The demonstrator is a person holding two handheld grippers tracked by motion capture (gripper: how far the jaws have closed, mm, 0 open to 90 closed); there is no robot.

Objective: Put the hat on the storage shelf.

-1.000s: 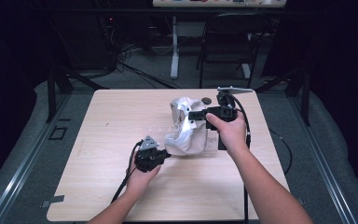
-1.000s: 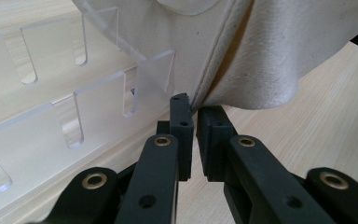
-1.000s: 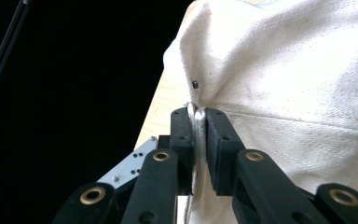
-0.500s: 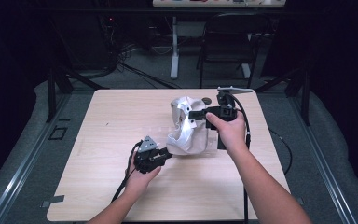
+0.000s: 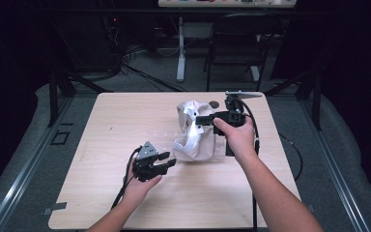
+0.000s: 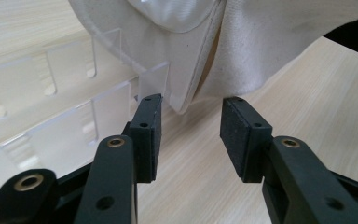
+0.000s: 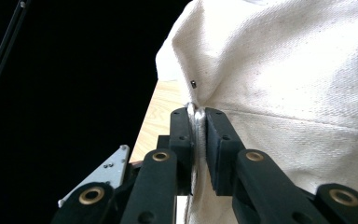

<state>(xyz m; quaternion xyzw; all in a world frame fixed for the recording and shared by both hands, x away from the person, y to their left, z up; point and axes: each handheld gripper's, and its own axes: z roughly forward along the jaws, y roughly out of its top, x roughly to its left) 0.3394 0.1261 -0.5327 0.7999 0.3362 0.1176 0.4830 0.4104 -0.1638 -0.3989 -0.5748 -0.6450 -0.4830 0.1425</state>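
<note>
On the wooden bench [image 5: 101, 145], the left gripper [image 5: 166, 163] sits low near the front, held in the person's left hand [image 5: 140, 186], its 2 jaws spread apart with nothing between them. In the left gripper view those jaws point at the lower edge of a cream cloth bag [image 6: 242, 51], just short of it, and beside them lies a clear plastic divider tray [image 6: 74, 107] with small empty compartments; the bag's bottom rests partly over the tray. Toward the middle-right of the bench, the cloth bag [image 5: 191, 135] stands lifted and crumpled. What the bag contains cannot be told. The right gripper [image 5: 199, 120], in the right hand [image 5: 236, 137], has its jaws clenched on a fold of the bag's upper fabric [image 7: 198, 116]. A small dark round object [image 5: 214, 104] lies just behind the bag.
</note>
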